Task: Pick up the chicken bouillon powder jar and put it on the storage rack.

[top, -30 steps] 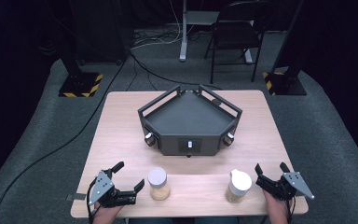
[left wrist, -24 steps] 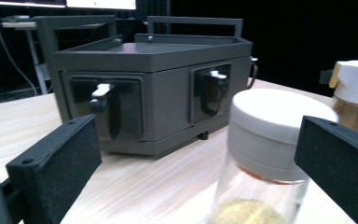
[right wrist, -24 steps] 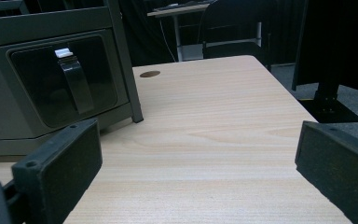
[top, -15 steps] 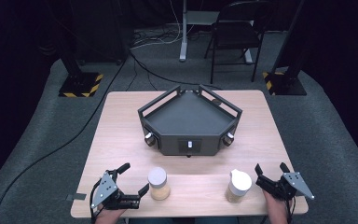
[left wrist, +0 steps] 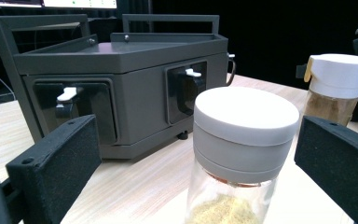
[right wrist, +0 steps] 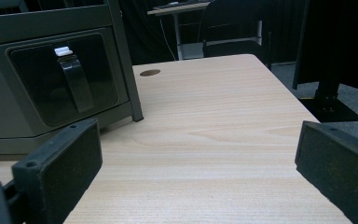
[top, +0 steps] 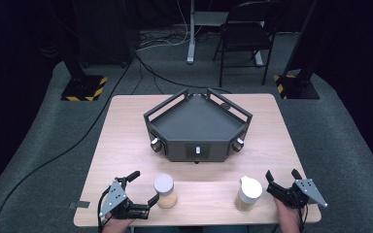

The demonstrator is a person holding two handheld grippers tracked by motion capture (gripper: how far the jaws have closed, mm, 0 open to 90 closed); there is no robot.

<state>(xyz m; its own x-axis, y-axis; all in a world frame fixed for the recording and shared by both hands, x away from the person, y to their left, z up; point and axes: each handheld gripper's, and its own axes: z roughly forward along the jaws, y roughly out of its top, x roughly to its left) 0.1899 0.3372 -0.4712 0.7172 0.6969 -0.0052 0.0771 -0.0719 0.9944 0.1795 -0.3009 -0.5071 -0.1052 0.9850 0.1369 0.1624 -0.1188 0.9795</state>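
Clear glass jar with a flat round white lid and yellow powder inside (top: 165, 191) stands upright near the tabletop's front edge, left of centre; in the left gripper view it sits between the two black jaws, nearer the right-hand one, neither pad touching it. Left gripper (top: 143, 188), jaws spread wide, lies at the front-left corner area, one jaw tip just beside the jar's base, the other angled up and away. Second jar, clear glass with a white flip-spout cap and tan powder (top: 248, 193), stands upright near the front edge right of centre, well apart from the first. Right gripper (top: 282, 180) is just beside that jar on its right, jaws spread; the right gripper view has bare wood between its pads, so nothing is gripped. Behind both jars, mid-table, sits a dark grey angular metal tray-box with raised rail handles and small white latches on its front faces (top: 197, 125). All rest on a light wooden table (top: 121, 131) over grey carpet.
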